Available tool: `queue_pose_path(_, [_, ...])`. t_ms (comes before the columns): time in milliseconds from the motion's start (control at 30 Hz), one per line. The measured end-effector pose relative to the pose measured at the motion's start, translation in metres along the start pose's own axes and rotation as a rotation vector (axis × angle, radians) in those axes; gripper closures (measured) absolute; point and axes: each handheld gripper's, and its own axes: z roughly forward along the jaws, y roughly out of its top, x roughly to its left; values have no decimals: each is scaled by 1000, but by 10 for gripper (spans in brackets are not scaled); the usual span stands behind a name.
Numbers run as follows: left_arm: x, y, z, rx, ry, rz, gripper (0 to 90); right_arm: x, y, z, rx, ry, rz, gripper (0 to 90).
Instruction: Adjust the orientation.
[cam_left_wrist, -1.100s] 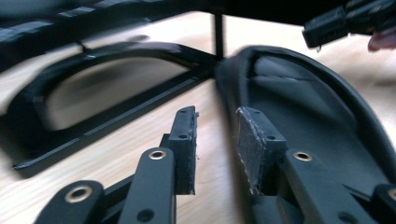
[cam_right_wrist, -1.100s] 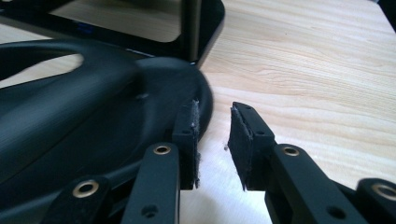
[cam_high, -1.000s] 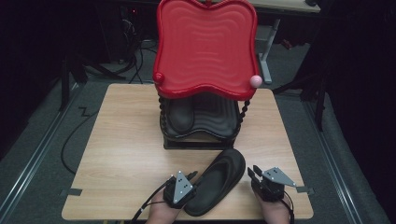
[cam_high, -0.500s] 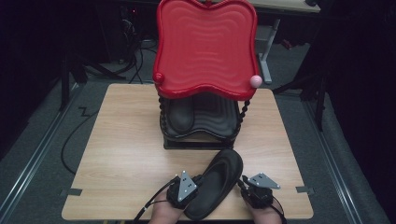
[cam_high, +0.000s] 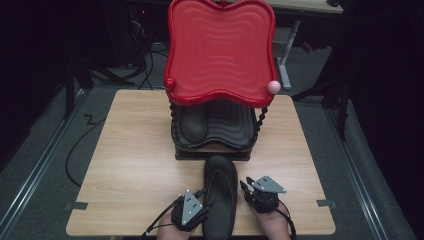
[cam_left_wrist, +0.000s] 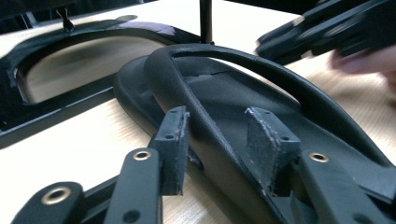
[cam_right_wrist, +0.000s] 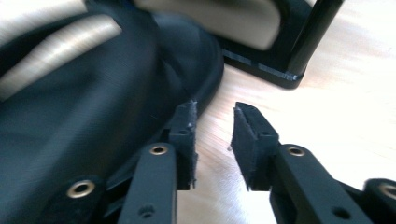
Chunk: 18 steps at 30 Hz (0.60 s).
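The black sandal (cam_high: 219, 194) lies flat at the near edge of the desk (cam_high: 130, 150), toe toward the shoe rack (cam_high: 212, 150). The left gripper (cam_left_wrist: 222, 135) has just opened its jaws, which straddle the sandal's strap loosely. The right gripper (cam_right_wrist: 212, 126) stands just right of the sandal, jaws narrowly parted and empty, having just opened slightly.

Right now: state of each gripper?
Left gripper: jaws have just been opening, now open astride the black sandal strap, not clamping it.
Right gripper: open, nothing between the jaws, beside the sandal's edge.
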Motion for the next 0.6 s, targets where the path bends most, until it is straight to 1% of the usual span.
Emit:
queue_pose_path(33, [0,0,1,-2,2,-4,555,1,0,-9,-25,13,14,668])
queue_pose_path(100, [0,1,4,-5,5,-15,538,8,2,-24,-70,30,14,628])
queue_pose_path(133, [1,2,5,-8,5,-20,530,12,2,-29,-86,45,16,602])
queue_pose_path(200, [2,3,5,-11,8,-23,525,22,1,-36,-101,60,18,559])
queue_pose_path(267, [3,3,5,-14,16,-21,524,32,-1,-38,-92,97,29,513])
queue_pose_path(333, [3,3,2,-24,25,-29,519,40,-3,-38,-85,107,26,497])
queue_pose_path(400, [3,1,1,-25,20,-36,525,45,-5,-35,-74,110,24,482])
queue_pose_path(433, [2,1,1,-19,23,-28,547,46,-6,-34,-63,112,23,480])
queue_pose_path(467, [0,0,2,-16,30,-24,550,47,-7,-32,-56,114,22,498])
queue_pose_path(533, [0,0,4,-7,24,-33,559,49,-9,-30,-40,120,10,529])
queue_pose_path(600, [-1,0,4,-18,32,-36,589,50,-11,-26,-19,121,4,543])
